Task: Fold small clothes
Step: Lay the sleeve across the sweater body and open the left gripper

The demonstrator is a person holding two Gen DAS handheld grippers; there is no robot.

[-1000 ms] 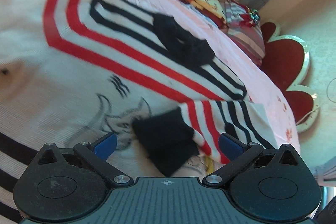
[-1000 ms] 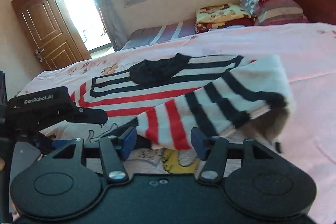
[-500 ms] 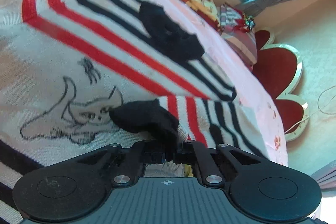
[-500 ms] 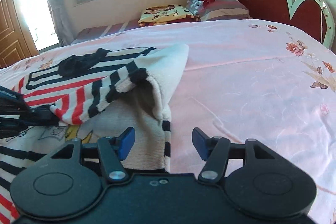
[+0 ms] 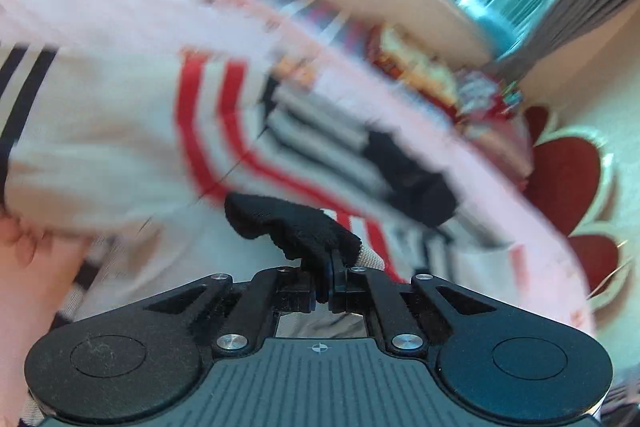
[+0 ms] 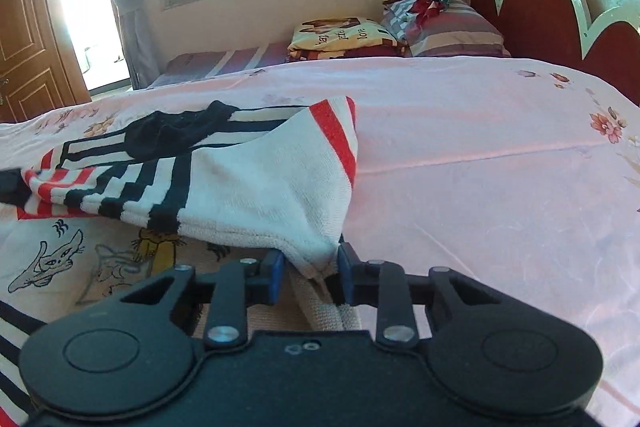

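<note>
The sweater is lying on the bed. The left gripper is pinching its black cuff; the right gripper is clamping a bunched side edge. Pulling unevenly risks the knit slipping free, skewing the fold.

A bed with a pink flowered sheet fills the frame. A striped sweater lies on it at left; pillows and a folded blanket sit upper right.
</note>
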